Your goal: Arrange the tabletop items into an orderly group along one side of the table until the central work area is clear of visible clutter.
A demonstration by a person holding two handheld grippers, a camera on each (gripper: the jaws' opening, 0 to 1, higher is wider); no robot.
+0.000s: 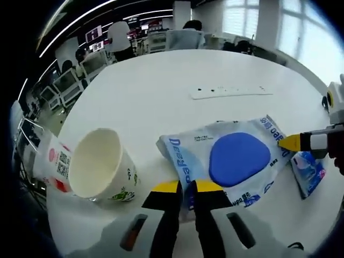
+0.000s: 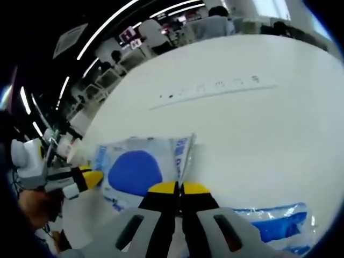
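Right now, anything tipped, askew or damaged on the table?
Yes. The paper cup lies tipped on its side, mouth open toward the camera; no spill visible. The wet wipes pack sits askew, pinched at opposite edges by the left gripper and right gripper, its edges crumpled.

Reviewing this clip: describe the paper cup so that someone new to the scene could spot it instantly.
Start at the round white table. Near its edge, left of the wet-wipes pack with the blue lid, the paper cup lies tipped on its side, its open mouth showing a cream interior. It is the one round, hollow item; its neighbours are flat packets.
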